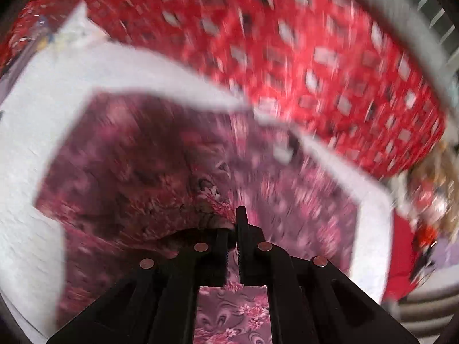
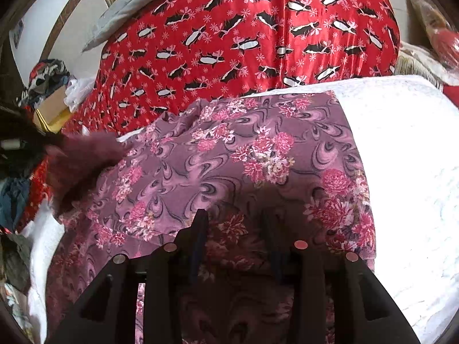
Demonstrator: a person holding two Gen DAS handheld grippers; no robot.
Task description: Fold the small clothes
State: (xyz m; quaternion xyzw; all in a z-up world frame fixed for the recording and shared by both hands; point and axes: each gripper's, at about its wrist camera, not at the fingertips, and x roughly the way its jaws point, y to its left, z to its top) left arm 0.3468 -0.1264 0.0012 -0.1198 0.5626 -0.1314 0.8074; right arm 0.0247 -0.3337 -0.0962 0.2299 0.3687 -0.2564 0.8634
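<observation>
A purple garment with pink flowers (image 2: 229, 149) lies spread on a white textured cloth (image 2: 401, 157) over a bed. My left gripper (image 1: 233, 229) is shut on a fold of that garment (image 1: 137, 157), and the fabric hangs lifted from its tips; the left wrist view is blurred. In the right wrist view the raised corner shows as a blurred purple flap (image 2: 83, 154) at the left. My right gripper (image 2: 235, 218) stands open just above the near part of the garment, with nothing pressed between its fingers.
A red bedspread with black-and-white motifs (image 2: 243, 28) covers the bed beyond the white cloth (image 1: 28, 143). A grey pillow (image 2: 129, 8) lies at the far edge. A heap of clothes (image 2: 46, 77) sits on a cardboard box (image 2: 54, 100) to the left.
</observation>
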